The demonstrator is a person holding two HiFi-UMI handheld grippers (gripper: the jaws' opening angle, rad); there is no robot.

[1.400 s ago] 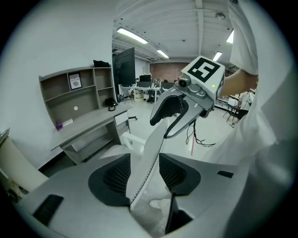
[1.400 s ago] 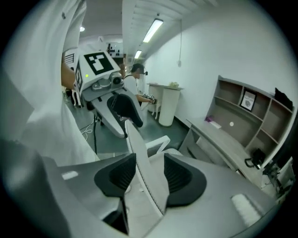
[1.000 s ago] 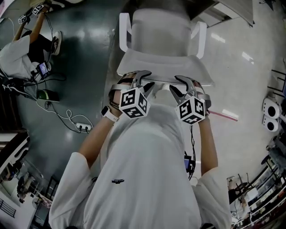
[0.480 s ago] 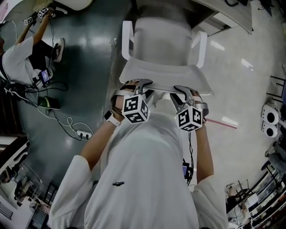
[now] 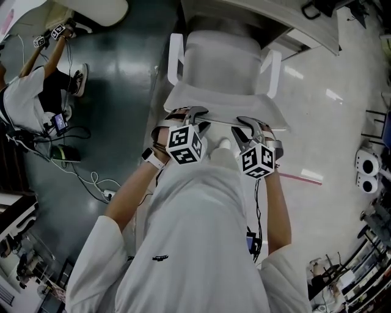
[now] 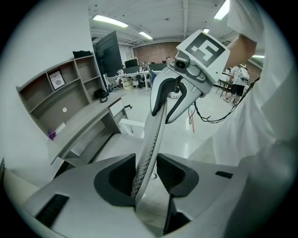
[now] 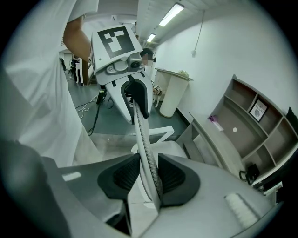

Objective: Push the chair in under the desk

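Note:
A white chair (image 5: pixel 220 67) with armrests faces the desk (image 5: pixel 287 18) at the top of the head view, its seat front at the desk's edge. My left gripper (image 5: pixel 186 117) and right gripper (image 5: pixel 247 125) sit side by side on the top edge of the chair's backrest (image 5: pixel 223 104). Both sets of jaws have just been closing, with that edge between them. In the left gripper view the mesh backrest edge (image 6: pixel 151 139) is pinched by my left gripper (image 6: pixel 145 174). The right gripper view shows the backrest edge (image 7: pixel 142 139) clamped in my right gripper (image 7: pixel 149 179).
Another person (image 5: pixel 30 92) works at the far left, beside cables and a power strip (image 5: pixel 110 194) on the dark floor. A white device (image 5: pixel 366 168) stands at the right. A pink strip (image 5: pixel 299 178) lies on the pale floor. Shelves (image 6: pixel 56 93) rise behind the desk.
The chair and both grippers have shifted up the head view toward the desk. The seat's front now reaches the desk's edge.

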